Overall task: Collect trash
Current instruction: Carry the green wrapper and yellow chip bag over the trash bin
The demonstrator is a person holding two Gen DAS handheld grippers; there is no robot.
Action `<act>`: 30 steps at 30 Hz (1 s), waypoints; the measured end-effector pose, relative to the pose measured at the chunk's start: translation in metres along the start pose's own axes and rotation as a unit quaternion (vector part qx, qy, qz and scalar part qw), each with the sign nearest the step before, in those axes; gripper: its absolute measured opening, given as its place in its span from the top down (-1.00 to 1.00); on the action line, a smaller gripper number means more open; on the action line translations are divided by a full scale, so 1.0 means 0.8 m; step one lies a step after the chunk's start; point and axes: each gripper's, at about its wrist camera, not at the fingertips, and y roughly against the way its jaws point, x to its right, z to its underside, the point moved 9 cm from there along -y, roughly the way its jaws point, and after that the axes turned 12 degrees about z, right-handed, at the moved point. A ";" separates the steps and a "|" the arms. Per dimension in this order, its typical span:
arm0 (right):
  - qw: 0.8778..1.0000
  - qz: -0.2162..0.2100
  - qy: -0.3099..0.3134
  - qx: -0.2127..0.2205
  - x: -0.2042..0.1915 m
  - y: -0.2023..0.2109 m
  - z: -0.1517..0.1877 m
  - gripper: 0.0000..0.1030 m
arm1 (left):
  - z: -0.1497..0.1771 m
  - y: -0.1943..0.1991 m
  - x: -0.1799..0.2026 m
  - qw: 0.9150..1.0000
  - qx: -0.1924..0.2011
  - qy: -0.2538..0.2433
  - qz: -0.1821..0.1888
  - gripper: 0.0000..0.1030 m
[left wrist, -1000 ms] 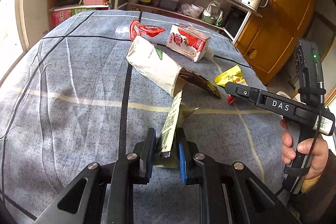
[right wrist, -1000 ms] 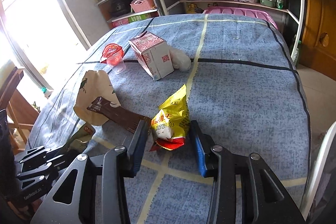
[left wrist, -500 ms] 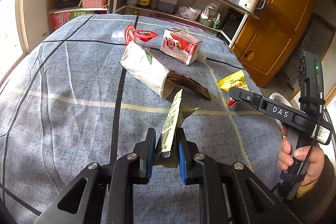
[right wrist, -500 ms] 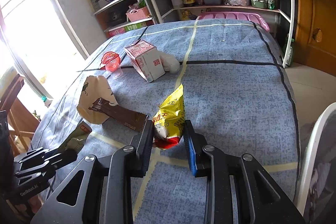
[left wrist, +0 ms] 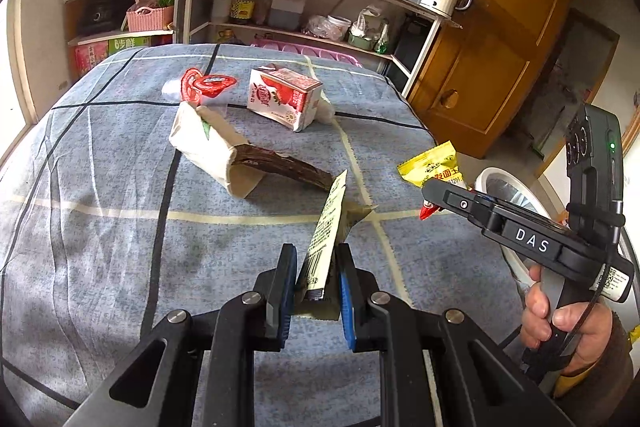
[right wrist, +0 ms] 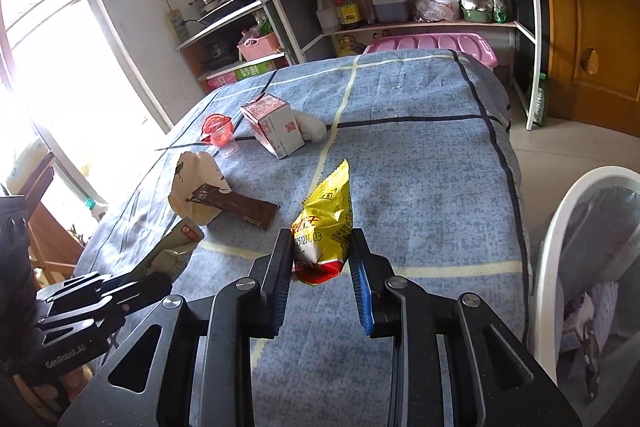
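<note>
Presently, my left gripper [left wrist: 314,281] pinches a pale green wrapper [left wrist: 325,239], held edge-up above the blue checked counter [left wrist: 100,227]. My right gripper [right wrist: 320,259] is clamped on a yellow snack packet [right wrist: 326,223], also lifted. Outward on the counter at 11 o'clock: brown chocolate wrapper [right wrist: 236,206] overlapping a cream pouch [right wrist: 196,179]; beyond, red-and-white carton [right wrist: 272,125] and red-lidded cup [right wrist: 218,131]. At 3 o'clock, a white bin [right wrist: 560,247] beside the counter.
</note>
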 end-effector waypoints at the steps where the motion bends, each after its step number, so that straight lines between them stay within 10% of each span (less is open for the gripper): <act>1: 1.000 0.001 -0.004 0.002 0.004 0.004 0.001 0.44 | -0.001 -0.001 0.004 1.000 0.000 -0.003 0.002 0.61; 30: 0.987 0.116 -0.085 0.068 0.187 0.119 0.010 0.44 | -0.038 -0.078 0.198 0.990 -0.013 -0.131 0.055 0.61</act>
